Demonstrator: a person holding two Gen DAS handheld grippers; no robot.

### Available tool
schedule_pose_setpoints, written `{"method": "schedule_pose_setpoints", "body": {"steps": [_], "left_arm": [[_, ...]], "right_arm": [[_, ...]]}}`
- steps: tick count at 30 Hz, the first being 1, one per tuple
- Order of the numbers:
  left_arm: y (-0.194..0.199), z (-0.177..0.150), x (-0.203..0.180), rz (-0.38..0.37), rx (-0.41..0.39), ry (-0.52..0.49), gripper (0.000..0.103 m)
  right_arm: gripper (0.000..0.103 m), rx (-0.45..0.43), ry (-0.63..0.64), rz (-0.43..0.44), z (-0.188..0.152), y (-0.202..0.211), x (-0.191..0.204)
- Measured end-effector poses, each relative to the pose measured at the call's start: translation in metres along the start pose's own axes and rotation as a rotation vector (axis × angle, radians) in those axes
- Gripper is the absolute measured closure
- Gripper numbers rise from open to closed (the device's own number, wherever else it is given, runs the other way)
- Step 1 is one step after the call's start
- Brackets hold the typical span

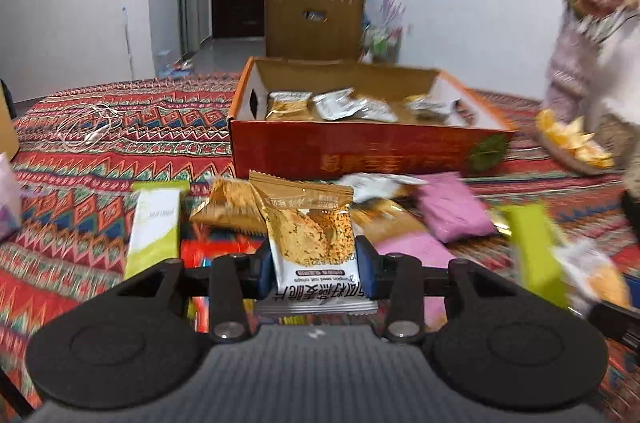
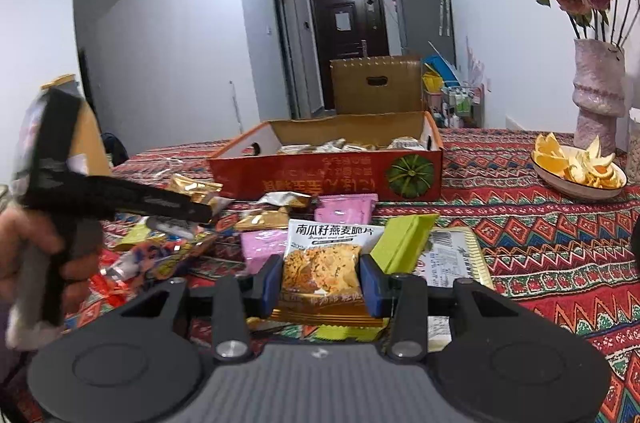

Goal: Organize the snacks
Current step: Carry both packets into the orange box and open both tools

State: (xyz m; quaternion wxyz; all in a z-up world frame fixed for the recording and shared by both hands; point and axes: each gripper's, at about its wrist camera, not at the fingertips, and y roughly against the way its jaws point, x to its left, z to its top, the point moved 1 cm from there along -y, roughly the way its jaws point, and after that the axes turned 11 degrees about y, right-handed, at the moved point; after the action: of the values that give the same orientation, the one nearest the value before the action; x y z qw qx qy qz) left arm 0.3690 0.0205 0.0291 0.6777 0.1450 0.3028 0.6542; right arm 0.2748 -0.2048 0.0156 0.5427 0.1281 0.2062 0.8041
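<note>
Patterned cloth covers your desk (image 2: 540, 223), loose snacks heaped before the orange box (image 1: 360, 151). Your left gripper (image 1: 316, 265) and right gripper (image 2: 320, 283) each have jaws clamped on an oat crisp packet (image 1: 310, 231). Next, carry both over the box rim and release.

Oat-crisp packet (image 1: 312, 239), gold-and-white, upright, gold end up, clamped at both side edges. Second oat-crisp packet (image 2: 324, 263), white end up, likewise clamped. Orange cardboard box (image 1: 360, 151) at 12 o'clock, open, several packets inside (labels unreadable). Loose snacks (image 2: 256, 223) heaped on the cloth before it: pink, green, gold wrappers.
</note>
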Motion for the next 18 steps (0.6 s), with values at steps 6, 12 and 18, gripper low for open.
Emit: {"method": "schedule_pose_setpoints", "body": {"steps": [6,12,18], "left_arm": [[0.081,-0.048,-0.001,-0.116,-0.004,0.066,0.062],[0.100,-0.059,-0.003,-0.115,-0.014,0.053,0.062],[0.093,-0.045,-0.002,-0.143,-0.025,0.064,0.062]], "right_arm": [[0.063,-0.003,0.032,0.030,-0.007,0.025,0.019],[0.063,-0.002,0.042,0.051,-0.013,0.038,0.032],[0.063,-0.003,0.034,0.055,-0.009,0.034,0.029]]}}
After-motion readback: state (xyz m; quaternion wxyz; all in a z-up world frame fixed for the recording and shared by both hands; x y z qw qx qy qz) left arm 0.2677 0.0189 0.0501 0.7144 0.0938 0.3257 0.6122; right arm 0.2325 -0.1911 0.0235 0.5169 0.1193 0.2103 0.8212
